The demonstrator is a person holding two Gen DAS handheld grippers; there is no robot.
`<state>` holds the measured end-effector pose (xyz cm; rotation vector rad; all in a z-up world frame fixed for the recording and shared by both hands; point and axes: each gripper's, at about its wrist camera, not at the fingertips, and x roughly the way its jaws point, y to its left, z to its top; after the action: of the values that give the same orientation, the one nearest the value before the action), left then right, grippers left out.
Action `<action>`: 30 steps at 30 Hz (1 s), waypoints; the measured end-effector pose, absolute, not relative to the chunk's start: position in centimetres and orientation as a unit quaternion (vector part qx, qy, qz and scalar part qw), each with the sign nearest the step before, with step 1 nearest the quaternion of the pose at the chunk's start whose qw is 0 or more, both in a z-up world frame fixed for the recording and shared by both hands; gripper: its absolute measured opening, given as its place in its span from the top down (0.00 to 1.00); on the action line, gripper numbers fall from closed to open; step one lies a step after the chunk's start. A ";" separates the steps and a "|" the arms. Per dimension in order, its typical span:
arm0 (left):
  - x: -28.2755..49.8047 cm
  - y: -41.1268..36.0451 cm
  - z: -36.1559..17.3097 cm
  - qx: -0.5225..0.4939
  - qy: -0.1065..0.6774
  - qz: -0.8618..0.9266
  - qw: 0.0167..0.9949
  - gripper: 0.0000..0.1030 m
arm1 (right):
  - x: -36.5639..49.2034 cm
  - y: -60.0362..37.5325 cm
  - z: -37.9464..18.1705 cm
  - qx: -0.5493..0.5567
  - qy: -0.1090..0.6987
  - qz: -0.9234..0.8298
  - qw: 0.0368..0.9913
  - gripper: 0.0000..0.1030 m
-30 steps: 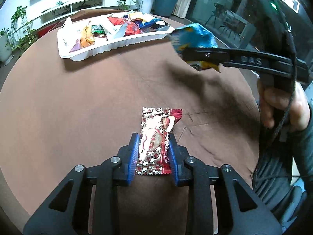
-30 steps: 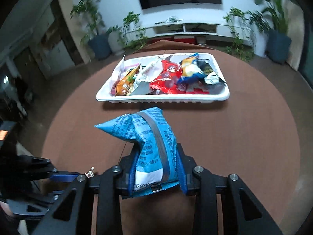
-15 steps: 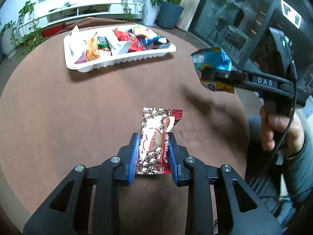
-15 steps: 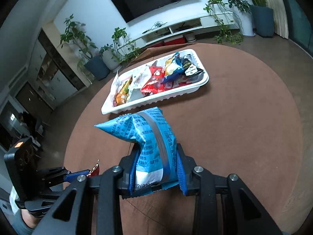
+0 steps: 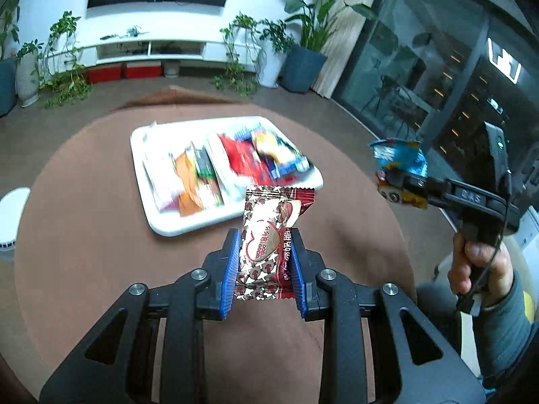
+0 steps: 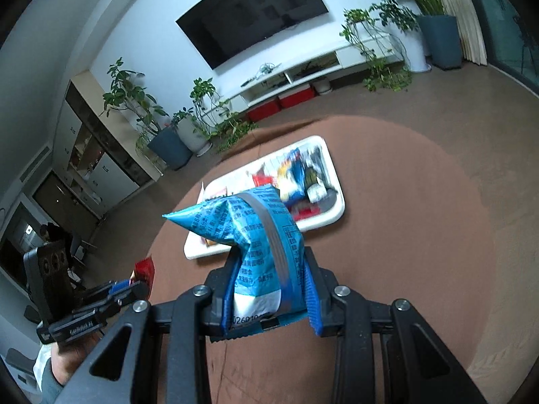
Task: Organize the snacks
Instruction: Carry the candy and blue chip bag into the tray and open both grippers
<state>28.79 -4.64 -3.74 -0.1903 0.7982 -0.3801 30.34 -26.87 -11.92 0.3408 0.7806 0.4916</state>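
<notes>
My left gripper [image 5: 264, 256] is shut on a red and white snack packet [image 5: 269, 235], held above the brown round table [image 5: 84, 262]. The packet's far end overlaps the near edge of the white tray [image 5: 175, 227], which holds several snack packets. My right gripper [image 6: 269, 269] is shut on a blue snack bag [image 6: 256, 235], also lifted off the table. In the left wrist view the right gripper [image 5: 401, 185] hangs at the right with the blue bag [image 5: 397, 158]. In the right wrist view the left gripper [image 6: 134, 286] shows at lower left, and the white tray [image 6: 331, 217] lies beyond the bag.
A person's hand [image 5: 478, 269] holds the right gripper's handle. A white round object [image 5: 13, 215] sits at the table's left edge. Potted plants [image 5: 303, 64], a low white cabinet [image 5: 151, 50] and a wall screen [image 6: 252, 10] stand beyond the table.
Both grippers have risen off the table with their snacks and tilted upward; the red and white packet left the tabletop. More of the room is in view, and the tray sits lower in both views.
</notes>
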 end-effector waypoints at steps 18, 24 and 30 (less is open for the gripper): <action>45.5 -3.3 -4.8 -0.099 0.405 -0.110 0.902 0.75 | 45.2 -15.4 -11.5 0.049 0.455 0.214 0.863 0.65; 47.6 -4.2 -7.9 -0.092 0.423 -0.099 0.896 0.75 | 46.5 -12.8 -13.8 -0.020 0.449 0.209 0.869 0.64; 49.7 -4.6 -10.5 -0.097 0.442 -0.087 0.888 0.74 | 47.5 -12.2 -16.3 -0.030 0.481 0.193 0.855 0.64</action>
<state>49.67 -4.59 -10.50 -0.2013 0.9180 -0.1807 47.52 -12.16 -16.33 -0.0625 1.0115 0.4048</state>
